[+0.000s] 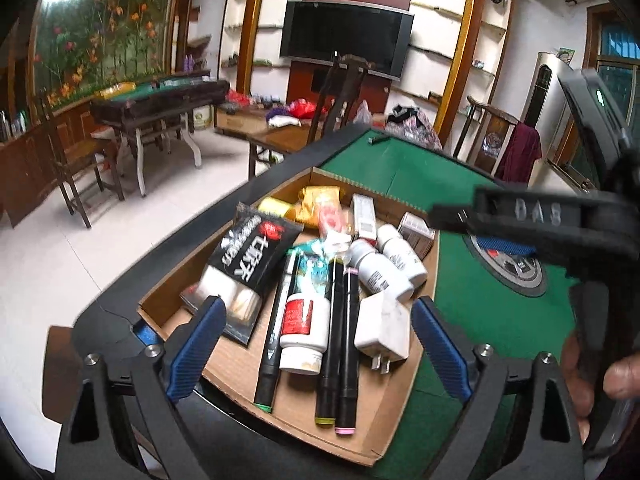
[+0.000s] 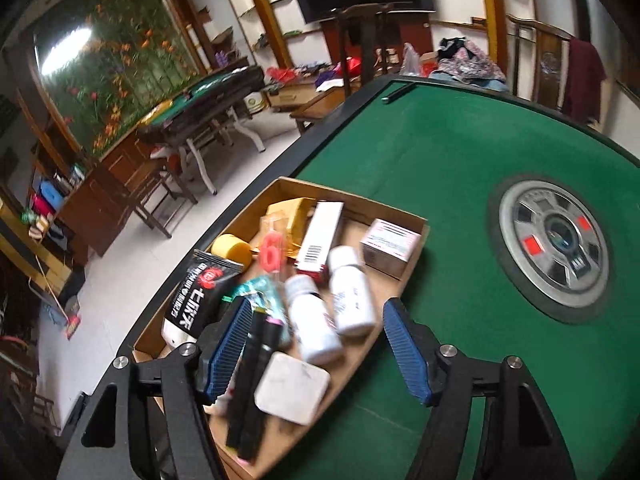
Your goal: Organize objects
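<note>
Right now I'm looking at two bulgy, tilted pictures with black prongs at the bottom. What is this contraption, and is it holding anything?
There is no robot here: a person holds a hand-operated gripper in each hand, each with a wide-angle camera looking along its two blue-padded fingers. One picture comes from the left gripper, the other from the right gripper. Both look down at a shallow cardboard box on a green felt table. In the box lie black markers, white bottles, a white plug adapter, a black pouch and small packets. Both sets of jaws stand open, and neither holds anything.
</note>
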Motion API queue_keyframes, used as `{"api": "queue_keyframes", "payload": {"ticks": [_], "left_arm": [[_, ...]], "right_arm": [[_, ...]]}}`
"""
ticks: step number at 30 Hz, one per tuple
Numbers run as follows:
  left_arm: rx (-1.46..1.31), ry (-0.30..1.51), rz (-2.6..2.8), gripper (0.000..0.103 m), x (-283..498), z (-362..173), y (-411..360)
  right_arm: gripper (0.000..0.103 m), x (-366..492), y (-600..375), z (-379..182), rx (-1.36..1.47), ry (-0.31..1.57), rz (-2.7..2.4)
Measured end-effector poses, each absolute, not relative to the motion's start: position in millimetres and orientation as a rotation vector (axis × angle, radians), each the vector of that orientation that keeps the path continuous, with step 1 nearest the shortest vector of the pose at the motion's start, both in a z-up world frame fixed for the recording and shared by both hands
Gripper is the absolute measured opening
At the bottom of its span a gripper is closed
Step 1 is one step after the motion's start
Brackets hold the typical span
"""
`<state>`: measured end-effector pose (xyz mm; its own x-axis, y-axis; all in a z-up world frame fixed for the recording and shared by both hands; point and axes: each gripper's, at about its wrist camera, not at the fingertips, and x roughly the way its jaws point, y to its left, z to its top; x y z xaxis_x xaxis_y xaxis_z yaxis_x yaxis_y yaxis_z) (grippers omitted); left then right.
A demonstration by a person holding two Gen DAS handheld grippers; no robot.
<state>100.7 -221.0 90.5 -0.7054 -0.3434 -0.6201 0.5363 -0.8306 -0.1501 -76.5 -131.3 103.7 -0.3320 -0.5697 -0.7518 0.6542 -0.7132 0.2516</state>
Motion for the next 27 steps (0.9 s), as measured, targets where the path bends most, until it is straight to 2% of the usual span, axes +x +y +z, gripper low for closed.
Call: {"api": "queue_keyframes", "payload": {"ticks": [8, 12, 17, 24, 27], "left_arm": [[0.607, 0.347, -2.487, 0.103, 121, 124, -195], [0.515, 0.364, -2.531, 0.103, 131, 142, -188], [0.368, 0.290, -2.555, 0.103, 143, 160, -170], [0.432, 0.220, -2.536, 0.103, 135, 161, -152], [0.531, 0.249, -2.537, 0.103, 126, 150, -152]], "right_arm": [[0.079, -60, -83, 111, 1.023, 0.129, -2.181], [0.084, -43, -67, 113, 0.924, 0.189, -2.245], [0.088, -25, -52, 110, 0.832, 0.222, -2.285], [0.091, -11, -40, 102, 0.787, 0.221, -2.290], [0.091, -7, -38, 98, 0.773, 0.239, -2.294]]}}
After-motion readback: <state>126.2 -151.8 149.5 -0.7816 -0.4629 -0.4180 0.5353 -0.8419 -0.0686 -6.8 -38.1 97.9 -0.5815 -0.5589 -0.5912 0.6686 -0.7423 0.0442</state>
